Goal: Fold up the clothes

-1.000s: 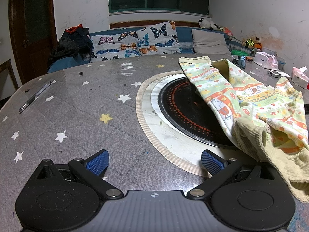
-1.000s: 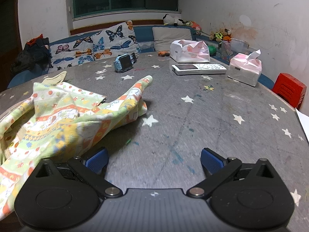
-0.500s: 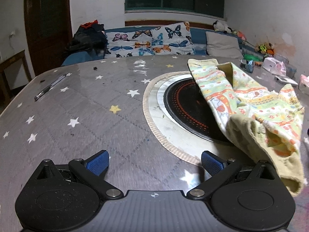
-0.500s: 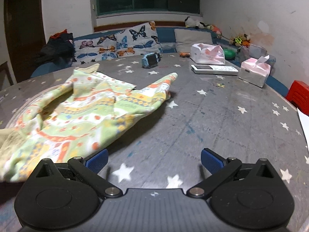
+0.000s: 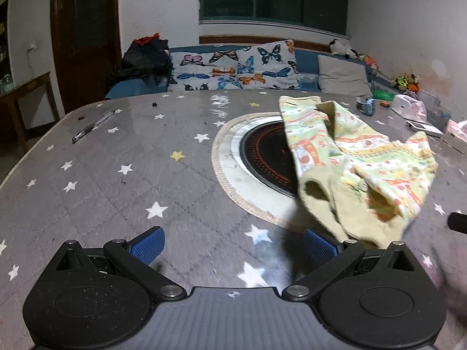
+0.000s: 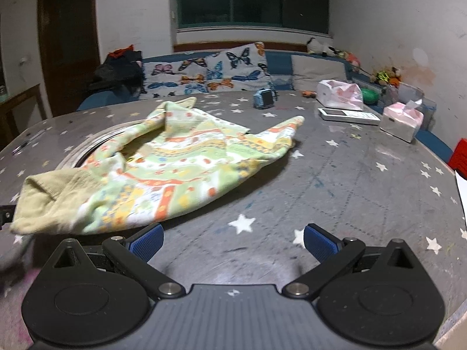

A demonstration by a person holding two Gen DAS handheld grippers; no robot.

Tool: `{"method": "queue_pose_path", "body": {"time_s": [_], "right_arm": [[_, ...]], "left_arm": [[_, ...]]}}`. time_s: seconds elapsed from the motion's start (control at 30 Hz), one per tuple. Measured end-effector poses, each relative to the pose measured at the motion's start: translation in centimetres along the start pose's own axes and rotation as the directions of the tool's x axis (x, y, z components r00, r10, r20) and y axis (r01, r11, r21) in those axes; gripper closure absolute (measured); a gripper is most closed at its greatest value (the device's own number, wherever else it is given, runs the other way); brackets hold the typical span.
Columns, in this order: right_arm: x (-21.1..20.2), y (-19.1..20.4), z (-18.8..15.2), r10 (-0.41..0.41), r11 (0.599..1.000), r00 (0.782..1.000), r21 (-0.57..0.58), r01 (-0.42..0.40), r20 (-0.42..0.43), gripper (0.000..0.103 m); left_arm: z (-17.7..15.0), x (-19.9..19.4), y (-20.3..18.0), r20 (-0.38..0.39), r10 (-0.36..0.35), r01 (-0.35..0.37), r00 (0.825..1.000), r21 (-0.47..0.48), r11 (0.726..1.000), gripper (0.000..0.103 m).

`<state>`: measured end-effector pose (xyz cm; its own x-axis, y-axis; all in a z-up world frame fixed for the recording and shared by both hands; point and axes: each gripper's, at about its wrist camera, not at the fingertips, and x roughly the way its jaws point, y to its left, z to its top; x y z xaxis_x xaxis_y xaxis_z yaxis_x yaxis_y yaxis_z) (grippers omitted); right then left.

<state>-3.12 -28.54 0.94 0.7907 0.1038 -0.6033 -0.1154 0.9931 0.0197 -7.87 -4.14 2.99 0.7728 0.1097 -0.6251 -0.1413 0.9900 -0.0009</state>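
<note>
A crumpled child's garment (image 5: 359, 160) with a green, orange and yellow print and pale yellow ribbed cuffs lies on the grey star-patterned table (image 5: 131, 180), partly over the round black cooktop (image 5: 265, 160). It also shows in the right wrist view (image 6: 175, 169). My left gripper (image 5: 233, 242) is open and empty; the garment's cuff lies just beyond its right finger. My right gripper (image 6: 233, 240) is open and empty, with the garment ahead and left of its left finger.
A pen (image 5: 93, 125) lies at the far left of the table. A blue toy watch (image 6: 264, 97), a white remote (image 6: 348, 115), a pink tissue box (image 6: 402, 119) and a pink bag (image 6: 340, 97) sit at the far right. A sofa with butterfly cushions (image 5: 233, 70) stands behind.
Both grippers have pulled back toward the near edge and risen. The garment now appears farther ahead and more to the left in the right wrist view. Both stay open.
</note>
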Motion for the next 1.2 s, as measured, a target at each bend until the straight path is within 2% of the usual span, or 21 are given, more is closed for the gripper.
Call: {"method": "queue_pose_path", "body": {"time_s": [0.2, 0.77, 1.2], "right_arm": [[-1.1, 1.6, -0.5, 0.032, 0.998, 0.999, -0.049, -0.031, 0.013, 0.000], [-2.8, 3.1, -1.0, 0.077, 0.994, 0.997, -0.079, -0.076, 0.018, 0.000], [-2.7, 3.3, -0.7, 0.085, 0.993, 0.996, -0.081, -0.084, 0.012, 0.000]], "left_arm": [[-0.4, -1.3, -0.7, -0.010, -0.044, 0.044, 0.999, -0.007, 0.999, 0.000], [-0.7, -2.9, -2.1, -0.011, -0.033, 0.033, 0.999, 0.033, 0.999, 0.000], [-0.6, -2.5, -3.1, -0.025, -0.034, 0.036, 0.999, 0.067, 0.997, 0.000]]}}
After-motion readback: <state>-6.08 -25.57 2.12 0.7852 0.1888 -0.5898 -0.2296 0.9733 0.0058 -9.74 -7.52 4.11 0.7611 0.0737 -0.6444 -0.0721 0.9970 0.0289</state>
